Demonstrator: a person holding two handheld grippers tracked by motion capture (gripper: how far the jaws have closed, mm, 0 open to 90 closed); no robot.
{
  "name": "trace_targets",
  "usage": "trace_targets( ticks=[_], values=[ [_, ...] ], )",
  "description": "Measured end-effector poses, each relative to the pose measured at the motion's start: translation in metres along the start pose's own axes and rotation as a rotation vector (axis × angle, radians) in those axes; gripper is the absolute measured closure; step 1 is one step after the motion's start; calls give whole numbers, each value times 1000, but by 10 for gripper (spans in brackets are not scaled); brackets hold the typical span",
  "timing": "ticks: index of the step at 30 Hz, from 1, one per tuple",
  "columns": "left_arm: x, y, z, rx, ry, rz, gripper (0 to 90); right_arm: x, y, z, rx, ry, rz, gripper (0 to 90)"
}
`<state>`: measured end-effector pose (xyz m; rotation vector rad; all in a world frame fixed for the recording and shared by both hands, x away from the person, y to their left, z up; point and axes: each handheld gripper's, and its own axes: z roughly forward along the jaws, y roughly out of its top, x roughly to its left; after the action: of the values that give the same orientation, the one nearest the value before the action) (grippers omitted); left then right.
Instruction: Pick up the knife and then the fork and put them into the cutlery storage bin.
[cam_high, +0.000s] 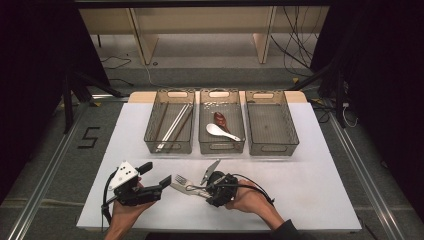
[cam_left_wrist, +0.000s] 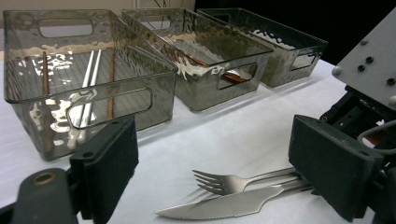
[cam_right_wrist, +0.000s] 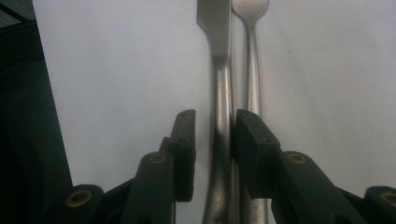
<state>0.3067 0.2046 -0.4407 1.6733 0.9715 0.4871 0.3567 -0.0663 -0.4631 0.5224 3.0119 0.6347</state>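
Item: table knife (cam_right_wrist: 219, 70) + fork (cam_right_wrist: 252, 60), lying side by side on white table (cam_high: 310, 190), near edge, centre, handles toward right gripper (cam_right_wrist: 212, 140).

Right gripper: jaws part open, straddling knife handle; one pad close against it, other pad clear w/ gap. No firm squeeze visible. Fork handle lies outside that pad, not between jaws.

Left gripper (cam_high: 159, 186): jaws wide apart, nothing between them, just left of the cutlery tips.

Bins, far side: left bin (cam_high: 169, 122) w/ chopsticks (cam_high: 172, 125); middle bin (cam_high: 221, 122) w/ white spoon (cam_high: 220, 131) + brown spoon (cam_high: 221, 119); right bin (cam_high: 271, 122) bare.

Handling note (judgement): take one piece only. Centre jaws on knife handle, keep fork outside, close till both pads bear flat. Lift level; smooth steel may slip or swivel if pinched off-centre. Left gripper could steady the fork. Likely dest.: right bin.
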Motion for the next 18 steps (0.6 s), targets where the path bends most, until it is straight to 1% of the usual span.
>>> trace_targets(
  ticks=[1,2,4,6,7,9,10,11,13,14,18],
  values=[
    [0,0,0,-1,3,-1,153,0,1,1,1,3,4,683],
    [0,0,-1,-2,4,-1,153,0,2,0,12,8,-3,676],
    [0,0,-1,-5,7,-3,153,1,4,2,8,8,0,665],
    [0,0,-1,-7,10,-5,152,0,6,3,23,7,-7,666],
    [1,0,-1,-8,10,-3,152,0,7,4,12,12,-1,666],
    [1,0,-2,-7,13,-4,152,0,9,4,24,13,-5,666],
    [2,0,-2,-7,15,-4,151,1,10,5,26,12,1,666],
    [2,0,-2,-7,17,-9,152,0,10,6,30,11,-6,666],
    [2,0,-2,-8,19,-8,151,0,10,6,29,11,-4,667],
    [2,0,-2,-8,19,-9,151,0,10,6,28,13,5,668],
    [2,0,-2,-9,19,-9,150,-1,11,6,35,12,-4,674]
  ],
)
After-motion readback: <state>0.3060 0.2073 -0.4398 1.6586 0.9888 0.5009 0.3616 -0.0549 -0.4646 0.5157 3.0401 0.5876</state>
